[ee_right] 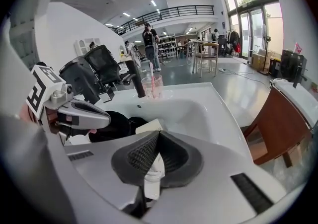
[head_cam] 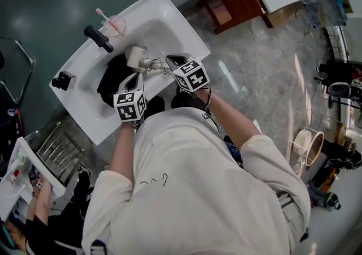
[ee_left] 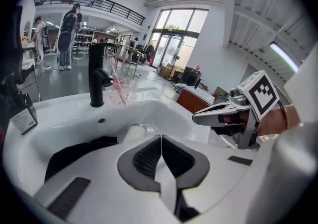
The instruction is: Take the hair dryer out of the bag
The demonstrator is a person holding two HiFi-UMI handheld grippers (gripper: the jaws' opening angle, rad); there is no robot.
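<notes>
While you're leaning over the sink (head_cam: 169,11), both claws hang just above its front half, so here's how it looks. Your left gripper (head_cam: 137,77) is over the near side of the sink bowl with its jaws pressed together and nothing between them. The left gripper view (ee_left: 161,137) shows the two dark pads meeting in one clean line.

Your right gripper (head_cam: 169,59) is over the sink bowl too, toward the sink's right end. Its jaws are squeezed together as well, but they're pinching something: a bit of white cord (ee_right: 155,174) sits between the pads and hangs out below them. In the head view that cord (head_cam: 154,65) loops across the middle of the sink bowl.

The hair dryer (head_cam: 136,56) itself is the cream-coloured thing lying down in the sink bowl, about in the middle. The black bag (head_cam: 116,78) is slumped in the sink bowl as well, filling its left part, and the dryer touches the bag's edge. Can't tell from here whether one end is tucked inside the bag. From the right gripper view only a pale corner of the dryer (ee_right: 149,126) peeks over the jaws, with the bag (ee_right: 114,123) right next to it.

On the sink's back ledge you've got the black faucet (head_cam: 99,38) and, just beside it, a clear cup (head_cam: 115,25) holding a pink toothbrush (head_cam: 102,15).
</notes>
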